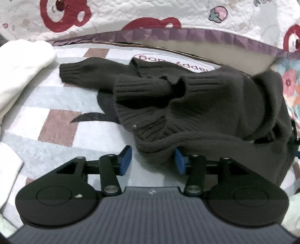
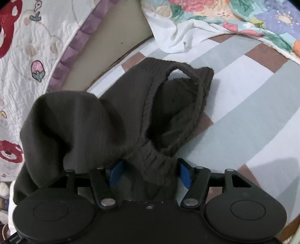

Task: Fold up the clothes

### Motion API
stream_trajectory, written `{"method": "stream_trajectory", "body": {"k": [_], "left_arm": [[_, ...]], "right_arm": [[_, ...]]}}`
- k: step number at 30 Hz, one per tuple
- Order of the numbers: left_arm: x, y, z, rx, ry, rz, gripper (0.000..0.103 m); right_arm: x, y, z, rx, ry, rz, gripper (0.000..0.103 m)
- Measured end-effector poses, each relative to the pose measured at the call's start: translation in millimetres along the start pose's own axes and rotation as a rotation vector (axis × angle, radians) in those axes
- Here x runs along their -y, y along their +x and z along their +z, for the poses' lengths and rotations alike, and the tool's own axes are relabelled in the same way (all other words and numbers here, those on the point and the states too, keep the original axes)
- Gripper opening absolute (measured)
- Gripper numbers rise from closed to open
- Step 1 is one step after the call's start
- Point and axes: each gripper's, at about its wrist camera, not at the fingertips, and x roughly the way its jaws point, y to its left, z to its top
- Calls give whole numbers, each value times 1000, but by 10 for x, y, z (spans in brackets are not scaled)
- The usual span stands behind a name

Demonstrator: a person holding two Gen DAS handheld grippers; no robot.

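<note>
Lying crumpled on a checkered mat (image 1: 61,129) is a dark brown knit sweater (image 1: 187,105), one ribbed cuff (image 1: 75,72) stretched out toward the far left. The left claw (image 1: 152,159) sits at the sweater's near hem with its blue pads spread apart; the fabric edge drapes against the right pad, nothing pinched. The right claw (image 2: 150,171) has its pads apart too, with a bunched ribbed fold of the sweater (image 2: 116,112) sitting between them, so it's not clamped tight as far as I can see. White folded cloth (image 1: 20,69) is off to the left, a bear-print quilt (image 1: 150,15) on the far side, floral bedding (image 2: 234,16) at far right.
</note>
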Motion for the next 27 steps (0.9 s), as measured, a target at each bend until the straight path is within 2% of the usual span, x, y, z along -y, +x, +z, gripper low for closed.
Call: {"method": "stream_trajectory", "body": {"k": [4,5,6,7,9,11,13,16,17,19,20,22,23,24,25,26,27], "left_arm": [[-91,46,-33,-25,-64,-39,52],[-102,64,-32,-29,-73,-48,52],[-104,71,-31,-31,-75,-57,52],[-103,75,-30,-31,-76,-65,52],[-81,64,-30,-31,-61,-81,48],[-56,13,-25,-28,-43,-103,24],[-30,-102,-13,-20,-26,-135,18],[-59,-336,38,-24,-78,-254,16],[-59,-420,61,-30,-91,-295,13],[-47,-531,84,-41,-105,-357,8],[-40,-582,93,-47,-111,-387,8],[-1,-611,84,-41,-105,-384,9],[21,-621,78,-37,-101,-379,13],[57,-606,63,-33,-75,-344,15],[99,-582,44,-30,-42,-300,24],[132,-549,22,-30,-14,-262,37],[162,-513,-2,-33,11,-225,43]], "right_arm": [[17,-1,9,-1,-2,16,67],[-10,-6,-4,-6,-25,12,61],[-69,4,-3,-29,-70,8,28],[-137,-14,-1,-29,-105,2,22],[-305,-122,27,0,-166,-1,20],[-509,-308,87,58,-217,5,19],[-744,-665,214,155,-245,39,18],[-1072,-1270,374,304,-312,57,16],[-1138,-1448,398,345,-340,33,16],[-1049,-1589,393,356,-367,-52,16],[-999,-1655,389,360,-380,-96,16],[-821,-1430,257,287,-432,-264,16],[-730,-1309,189,249,-457,-350,16],[-627,-1190,131,204,-440,-375,16],[-523,-1071,74,159,-418,-393,16],[-419,-952,17,115,-396,-411,16],[-374,-903,-9,97,-365,-389,16]]}}
